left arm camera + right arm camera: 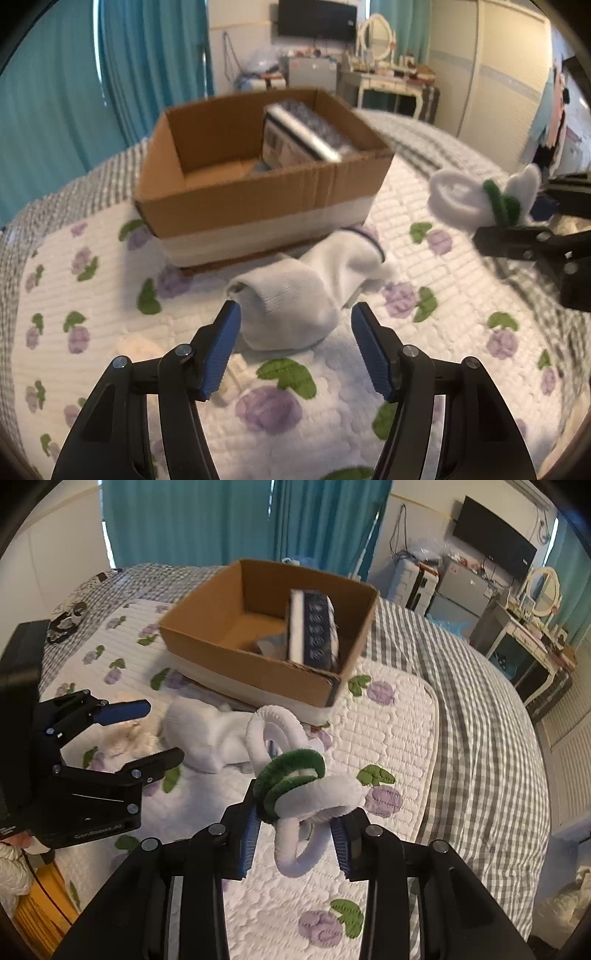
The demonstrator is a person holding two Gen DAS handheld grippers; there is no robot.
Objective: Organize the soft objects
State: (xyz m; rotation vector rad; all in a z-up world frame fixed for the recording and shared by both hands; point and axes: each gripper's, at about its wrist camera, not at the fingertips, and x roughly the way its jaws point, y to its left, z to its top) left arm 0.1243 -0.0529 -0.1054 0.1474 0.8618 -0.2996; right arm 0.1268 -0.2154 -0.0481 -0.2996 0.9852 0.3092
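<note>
On the bed [480, 709] with its flowered quilt [325, 406] stands an open cardboard box [258, 192]; a boxed item [314, 627] leans inside it; the left hand-held gripper [295, 332] has its blue pads spread apart on either side of a white sock bundle [291, 314] that lies on the quilt just in front of the box, and I cannot tell if they touch it; the right hand-held gripper [295, 834] is clamped on a soft ring toy [295, 794] of white and green loops, held up above the quilt near the box.
</note>
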